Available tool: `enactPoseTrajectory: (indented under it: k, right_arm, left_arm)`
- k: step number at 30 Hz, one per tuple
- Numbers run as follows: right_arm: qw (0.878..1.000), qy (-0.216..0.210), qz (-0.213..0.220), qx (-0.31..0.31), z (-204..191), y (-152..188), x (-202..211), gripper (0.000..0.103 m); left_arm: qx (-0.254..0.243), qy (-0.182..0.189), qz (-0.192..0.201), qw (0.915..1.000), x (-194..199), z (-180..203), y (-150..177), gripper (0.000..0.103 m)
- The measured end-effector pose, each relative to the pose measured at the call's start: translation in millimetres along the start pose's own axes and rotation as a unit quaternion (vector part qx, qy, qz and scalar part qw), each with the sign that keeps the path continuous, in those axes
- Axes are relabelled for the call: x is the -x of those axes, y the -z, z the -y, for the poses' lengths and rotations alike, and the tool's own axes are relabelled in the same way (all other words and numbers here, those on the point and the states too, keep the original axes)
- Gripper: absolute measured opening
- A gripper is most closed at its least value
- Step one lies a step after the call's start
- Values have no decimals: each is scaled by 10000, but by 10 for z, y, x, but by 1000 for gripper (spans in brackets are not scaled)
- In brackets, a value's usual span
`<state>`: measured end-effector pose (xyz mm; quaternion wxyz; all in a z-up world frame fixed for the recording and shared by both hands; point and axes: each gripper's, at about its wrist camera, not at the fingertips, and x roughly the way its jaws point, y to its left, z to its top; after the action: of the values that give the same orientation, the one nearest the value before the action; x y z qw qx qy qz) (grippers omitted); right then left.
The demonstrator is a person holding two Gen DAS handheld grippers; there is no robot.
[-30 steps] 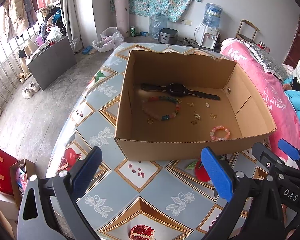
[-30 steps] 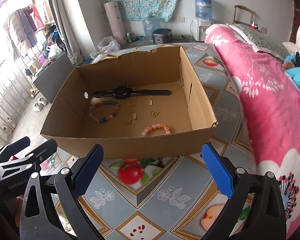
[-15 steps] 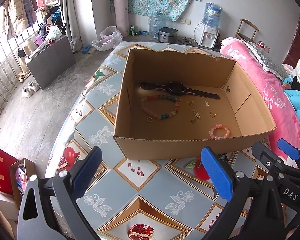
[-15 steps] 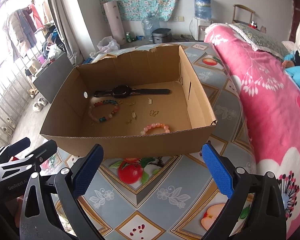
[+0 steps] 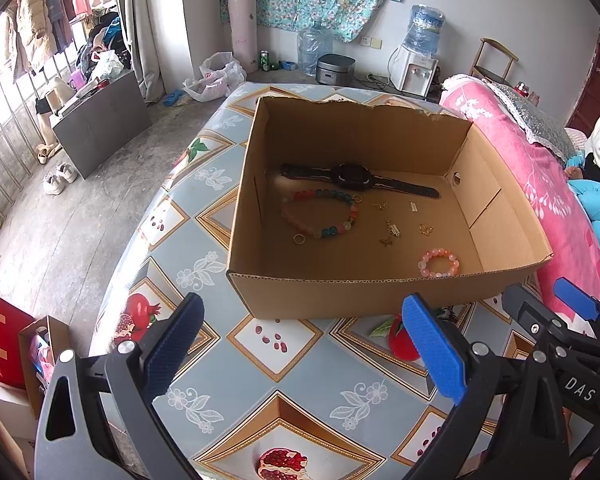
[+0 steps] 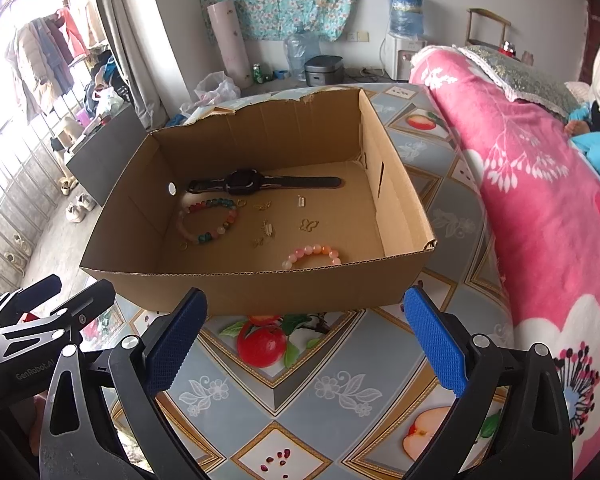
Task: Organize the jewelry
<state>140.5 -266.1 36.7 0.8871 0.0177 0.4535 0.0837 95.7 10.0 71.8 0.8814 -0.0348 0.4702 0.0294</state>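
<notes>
Both grippers had barely shifted: left gripper (image 5: pixel 300 344) and right gripper (image 6: pixel 306 336) hovered with jaws spread, empty, before the open brown cardboard box (image 5: pixel 340 292) containing a black wristwatch (image 5: pixel 354 178) and beaded bracelets.

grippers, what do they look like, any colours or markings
Both are black angular frames with silver rivets. The left gripper and right gripper carry blue textured pads on their fingers. White lettering reads "DAS" on one body, "GenRobot.AI" on the other.
</notes>
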Motion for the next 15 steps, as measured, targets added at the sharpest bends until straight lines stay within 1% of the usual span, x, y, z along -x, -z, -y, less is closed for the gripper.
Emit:
enactPoseTrajectory:
  k: [15]
  right_arm:
    - [10000,-7,-29,3,9,0,-5,95]
  left_arm:
    - [8,9,-15,10000,-3,5,10,98]
